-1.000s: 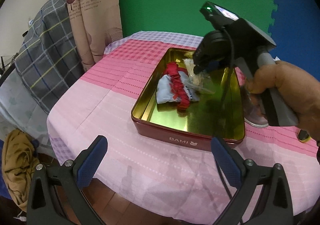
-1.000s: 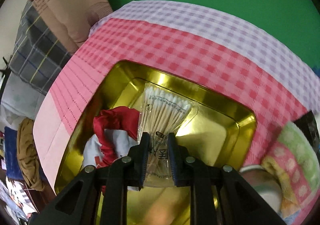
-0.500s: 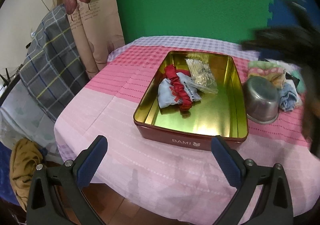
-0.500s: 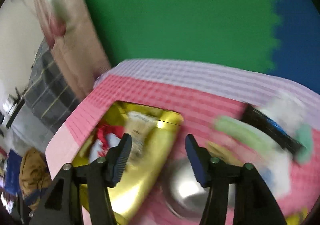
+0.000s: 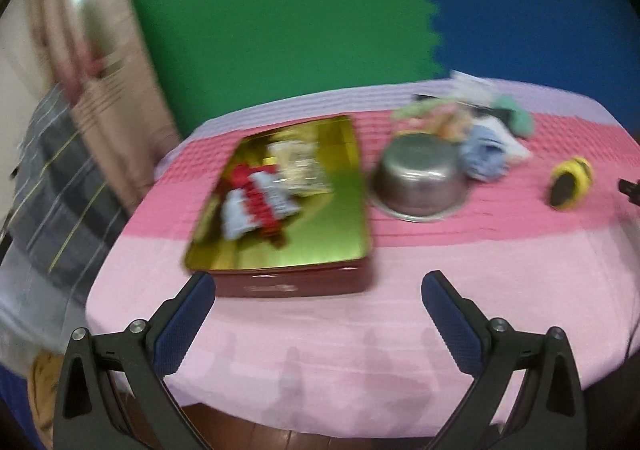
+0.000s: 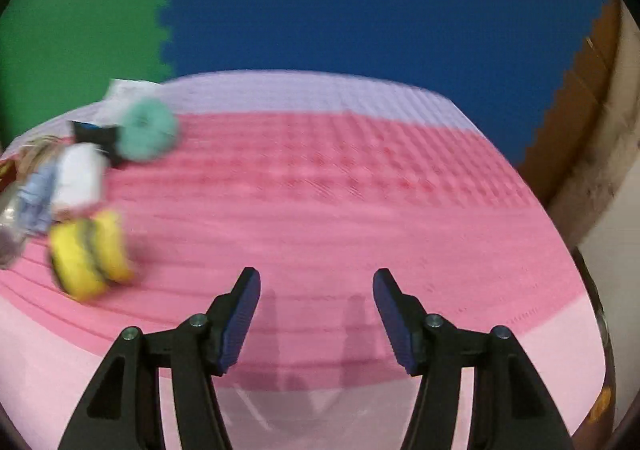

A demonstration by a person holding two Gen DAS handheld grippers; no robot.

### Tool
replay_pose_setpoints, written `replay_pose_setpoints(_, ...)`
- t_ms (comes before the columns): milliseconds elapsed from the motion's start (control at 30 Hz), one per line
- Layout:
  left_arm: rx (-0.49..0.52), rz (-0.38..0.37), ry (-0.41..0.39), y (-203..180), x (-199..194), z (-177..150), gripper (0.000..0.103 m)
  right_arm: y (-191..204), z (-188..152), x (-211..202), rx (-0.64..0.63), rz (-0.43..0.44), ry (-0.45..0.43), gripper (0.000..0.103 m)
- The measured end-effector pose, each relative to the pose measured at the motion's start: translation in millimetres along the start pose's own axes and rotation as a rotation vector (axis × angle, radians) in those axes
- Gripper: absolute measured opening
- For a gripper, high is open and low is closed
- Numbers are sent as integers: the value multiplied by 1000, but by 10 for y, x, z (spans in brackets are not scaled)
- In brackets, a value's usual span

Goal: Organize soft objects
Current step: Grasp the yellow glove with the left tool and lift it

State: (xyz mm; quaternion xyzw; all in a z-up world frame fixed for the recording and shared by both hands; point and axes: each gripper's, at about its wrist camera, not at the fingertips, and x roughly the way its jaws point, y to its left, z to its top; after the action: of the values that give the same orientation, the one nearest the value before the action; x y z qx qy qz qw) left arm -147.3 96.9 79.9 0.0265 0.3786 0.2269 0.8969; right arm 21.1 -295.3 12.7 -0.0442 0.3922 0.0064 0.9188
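A red tin (image 5: 288, 286) with a gold inside sits on the pink cloth in the left wrist view. In it lie a red-and-white cloth bundle (image 5: 256, 205) and a bag of cotton swabs (image 5: 298, 165). My left gripper (image 5: 316, 314) hangs open over the table's near edge, just in front of the tin. In the blurred right wrist view my right gripper (image 6: 316, 314) is open and empty above bare pink cloth. A yellow-and-black soft piece (image 6: 90, 254) lies to its left, with a green round piece (image 6: 146, 133) and a white-and-blue cloth (image 6: 72, 181) further back.
An upturned steel bowl (image 5: 420, 179) stands right of the tin, with a heap of soft cloths (image 5: 480, 129) behind it and the yellow piece (image 5: 570, 181) further right. The round table (image 6: 360, 201) drops off at its edges. Green and blue foam mats form the back wall.
My right gripper let go of the cotton swab bag in the tin, opened, and swung far right over the bare cloth. The left wrist view turned right and is now blurred.
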Motion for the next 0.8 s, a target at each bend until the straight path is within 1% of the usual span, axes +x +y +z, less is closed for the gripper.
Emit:
replay_pose_setpoints(67, 50, -42, -2, -175, -27, 6, 103, -189, -28, 88, 68, 44, 41, 60)
replay_pose_setpoints(100, 79, -83, 3, -289, -43, 12, 103, -275, -13, 90, 107, 81, 39, 60)
replay_pose_setpoints(167, 114, -144, 7, -443, -62, 39, 103, -299, -7, 91, 120, 88, 35, 61)
replay_pose_setpoints(267, 134, -288, 27, -733, -70, 116, 103, -169, 13, 94, 86, 114, 26, 62)
replay_pose_setpoints(300, 143, -367, 40, -867, -53, 184, 103, -164, 15, 88, 83, 127, 21, 62)
replay_pose_setpoints(367, 180, -443, 39, -1078, -27, 270, 103, -112, 19, 107, 95, 145, 21, 62)
replay_pose_setpoints(400, 224, -480, 30, -1257, -18, 343, 103, -137, 19, 105, 106, 160, 20, 62)
replay_pose_setpoints(533, 329, -563, -1, -1715, 65, 576, 103, -130, -11, 109, 111, 193, 8, 62)
replay_pose_setpoints(567, 344, -576, 1, -1765, 97, 623, 103, -127, -9, 111, 108, 202, 7, 62)
replay_pose_setpoints(667, 421, -655, 19, -1989, 223, 733, 103, -123, -7, 112, 102, 227, 7, 62)
replay_pose_setpoints(700, 465, -668, 23, -2094, 281, 752, 103, -124, -6, 110, 101, 235, 6, 62)
replay_pose_setpoints(767, 505, -648, 9, -2198, 335, 781, 103, -131, -2, 99, 101, 251, 2, 62)
replay_pose_setpoints(800, 518, -651, 8, -2253, 402, 813, 103, -135, -2, 92, 101, 257, -1, 62)
